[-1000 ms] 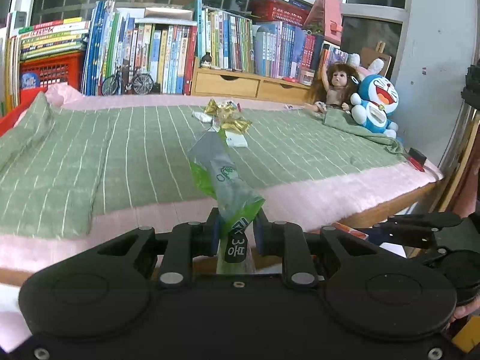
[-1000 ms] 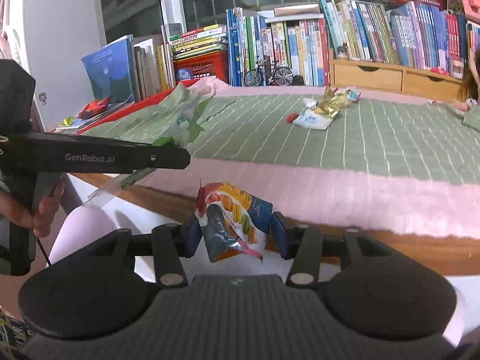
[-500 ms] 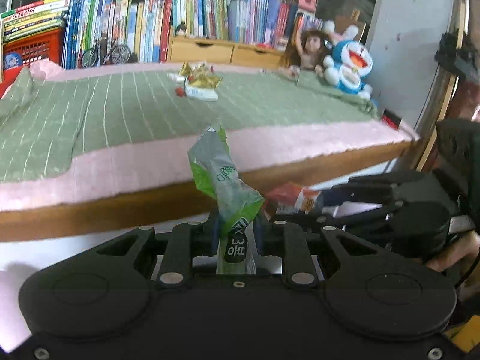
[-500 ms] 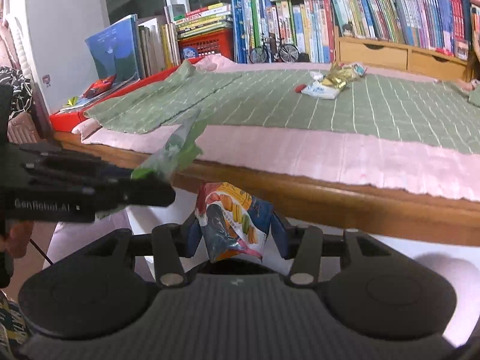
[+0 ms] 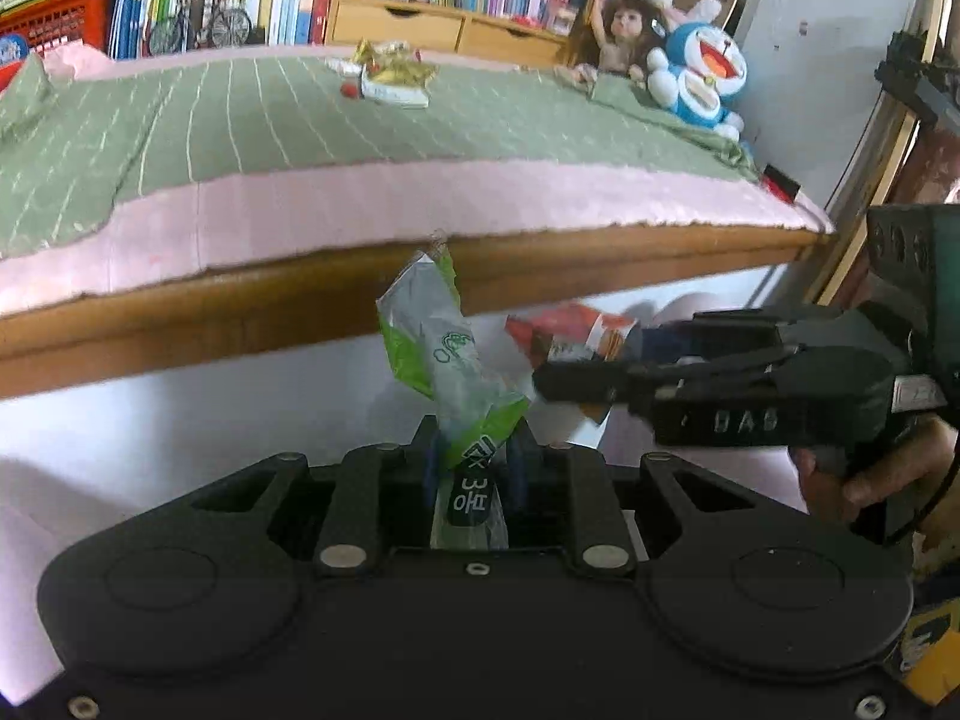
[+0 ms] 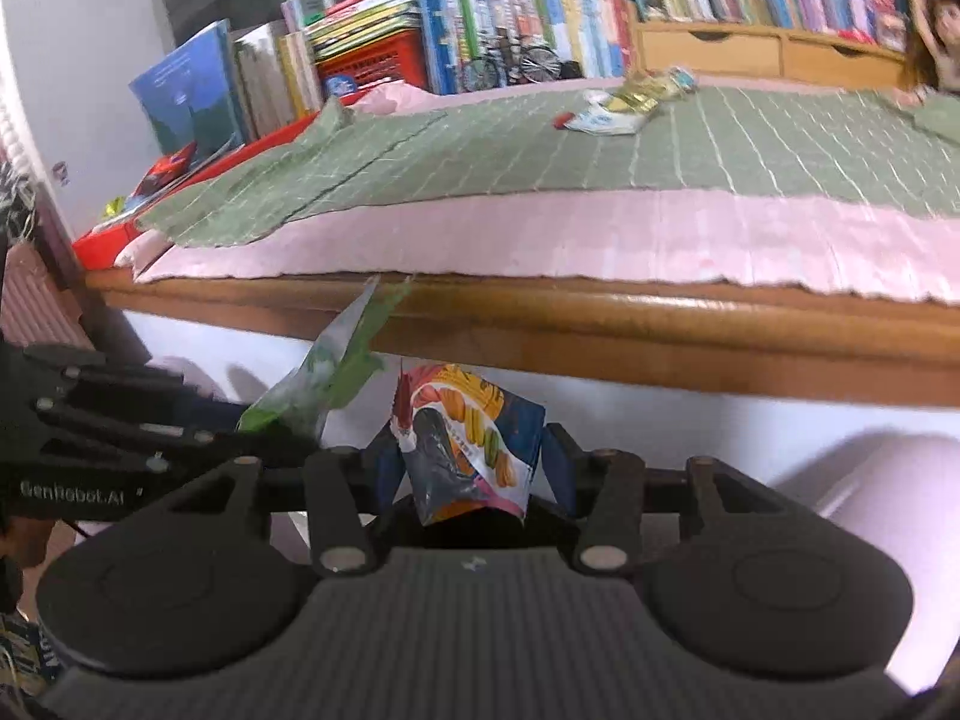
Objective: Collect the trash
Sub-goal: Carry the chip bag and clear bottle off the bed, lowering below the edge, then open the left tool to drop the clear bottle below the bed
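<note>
Holding one piece of trash apiece, both tongs are seen in front of the bed edge (image 5: 420,294), below the level of the mattress top. The left gripper (image 5: 471,468) is clamped fully together on the lower end of a green wrapper (image 5: 438,354); its long axis runs up toward 12 o'clock from the pads, leaning slightly to 11, with the free end loose. The right gripper (image 6: 465,468) is closed about halfway on a colourful snack packet (image 6: 474,438), held across its width with the crumpled top standing toward 12 o'clock. In the left wrist view the right gripper (image 5: 540,384) is seen at 3 o'clock, its packet (image 5: 570,330) just beside the green wrapper; in the right wrist view the left gripper (image 6: 288,432) comes in from 9 o'clock, the green wrapper (image 6: 336,366) close to the packet. No bin is visible in either view, so the drop point cannot be located; it is judged to lie below, outside both frames. More trash (image 5: 393,75), a small pile of gold and white wrappers, is left on the green blanket (image 5: 270,114) at 12 o'clock, well apart from both tongs; neither hand is clearly nearer to it. Both held pieces are judged light and limp, likely to cling to the pads on release
</note>
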Available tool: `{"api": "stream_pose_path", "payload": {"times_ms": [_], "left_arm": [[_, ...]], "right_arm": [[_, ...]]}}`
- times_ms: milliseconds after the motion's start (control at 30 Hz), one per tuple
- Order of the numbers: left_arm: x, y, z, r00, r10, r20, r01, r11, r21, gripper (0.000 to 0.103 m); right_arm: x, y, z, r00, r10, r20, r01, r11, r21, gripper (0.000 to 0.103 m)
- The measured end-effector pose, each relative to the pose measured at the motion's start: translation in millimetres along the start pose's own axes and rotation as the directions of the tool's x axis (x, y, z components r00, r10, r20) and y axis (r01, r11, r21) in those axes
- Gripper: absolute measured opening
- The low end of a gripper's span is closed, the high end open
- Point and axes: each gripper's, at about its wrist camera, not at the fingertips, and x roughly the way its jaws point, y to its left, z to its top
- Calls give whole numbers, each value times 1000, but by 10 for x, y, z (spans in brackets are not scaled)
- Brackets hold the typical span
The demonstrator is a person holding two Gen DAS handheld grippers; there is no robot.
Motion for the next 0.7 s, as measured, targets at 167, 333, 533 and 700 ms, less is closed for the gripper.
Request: {"api": "stream_pose_path", "payload": {"times_ms": [167,333,533,700], "left_arm": [[82,90,-76,999,2,-47,-3,1000,-21,21],[167,124,-87,997,-2,-71,0,1000,-29,22],[245,129,-65,997,-4,-81,2,1000,-28,23],[303,136,-39,996,4,-87,-7,1000,-30,30]], "right_arm": [[16,-58,-44,1000,-16,-10,16,999,36,53],[64,-66,-65,999,-16,-33,17,999,36,53],[117,-57,-53,999,-14,-44,16,999,35,53],[127,-31,-33,999,-23,-45,23,1000,14,53]]}}
